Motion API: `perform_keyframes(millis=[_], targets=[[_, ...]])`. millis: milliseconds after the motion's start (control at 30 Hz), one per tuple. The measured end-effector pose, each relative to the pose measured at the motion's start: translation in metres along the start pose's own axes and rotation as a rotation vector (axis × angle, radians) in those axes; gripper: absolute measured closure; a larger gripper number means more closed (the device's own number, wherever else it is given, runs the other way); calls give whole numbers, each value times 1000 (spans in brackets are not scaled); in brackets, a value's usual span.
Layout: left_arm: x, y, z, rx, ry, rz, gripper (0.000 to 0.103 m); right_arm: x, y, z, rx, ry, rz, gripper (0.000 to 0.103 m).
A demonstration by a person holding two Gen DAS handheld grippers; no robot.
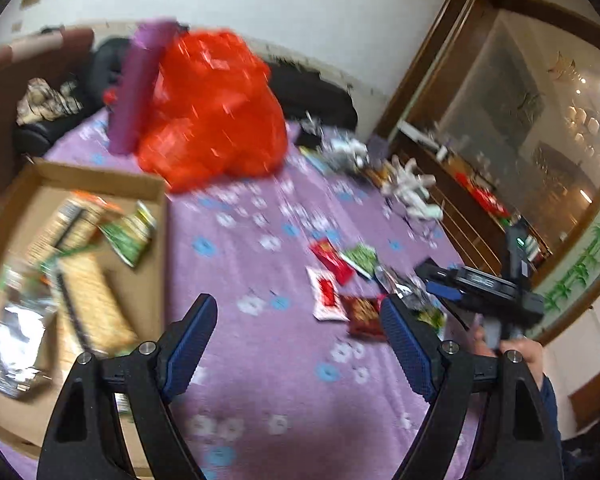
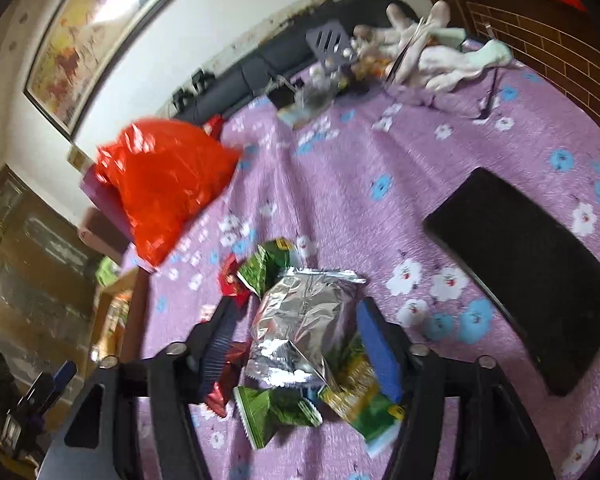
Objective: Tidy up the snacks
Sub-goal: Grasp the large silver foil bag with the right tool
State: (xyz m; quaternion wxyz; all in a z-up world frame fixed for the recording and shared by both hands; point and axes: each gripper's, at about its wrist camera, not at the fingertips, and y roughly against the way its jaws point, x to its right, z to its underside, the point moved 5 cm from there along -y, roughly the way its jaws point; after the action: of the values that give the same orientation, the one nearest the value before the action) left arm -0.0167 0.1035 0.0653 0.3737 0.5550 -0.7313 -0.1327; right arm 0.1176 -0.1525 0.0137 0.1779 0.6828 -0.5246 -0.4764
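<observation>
Left gripper [image 1: 296,344]: hovering over bare purple cloth, jaws wide, nothing between the blue pads.
Right gripper [image 2: 296,344]: straddling the silver packet, jaws spread; left pad just beside the foil, right pad a little off it; contact impossible to tell, so no firm grip to report. Also visible in the left wrist view, out beyond the loose pile, with a hand [image 1: 528,356] on its handle.
Silver packet [image 2: 304,320]: crinkled foil, lying on top of the loose pile, between the right gripper's fingers.
Green packets [image 2: 276,412]: one below the silver packet, nearest the camera; another [image 2: 264,264] just beyond it, partly tucked under its far edge.
Yellow-green packet [image 2: 364,404]: half under the silver packet, on the side of the blue pad.
Red packets [image 2: 232,284]: beside the silver packet, by the ribbed pad.
Cardboard box [image 1: 100,178]: well apart from the silver packet, across the cloth; already holding several packets, blurred.
Black pad [image 2: 524,264]: flat on the cloth, on the other side of the silver packet from the box.
Red plastic bag [image 2: 164,184]: bulging, beyond the silver packet and toward the box side.
Purple flowered cloth [image 2: 340,184]: under everything.
Far clutter [image 2: 420,48]: pale fabric things and small items, far past the silver packet at the cloth's far edge; too blurred to name.
</observation>
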Motion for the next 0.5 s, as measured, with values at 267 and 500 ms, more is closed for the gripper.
perform_keyframes(millis=[267,500], targets=[[14,-49,3,-130,-20,-43,20,-25,-42,10,-99,108,123,31],[33,-109,-5,-249,-55,-81,20,-23,-40,13,-32,157,21,41]])
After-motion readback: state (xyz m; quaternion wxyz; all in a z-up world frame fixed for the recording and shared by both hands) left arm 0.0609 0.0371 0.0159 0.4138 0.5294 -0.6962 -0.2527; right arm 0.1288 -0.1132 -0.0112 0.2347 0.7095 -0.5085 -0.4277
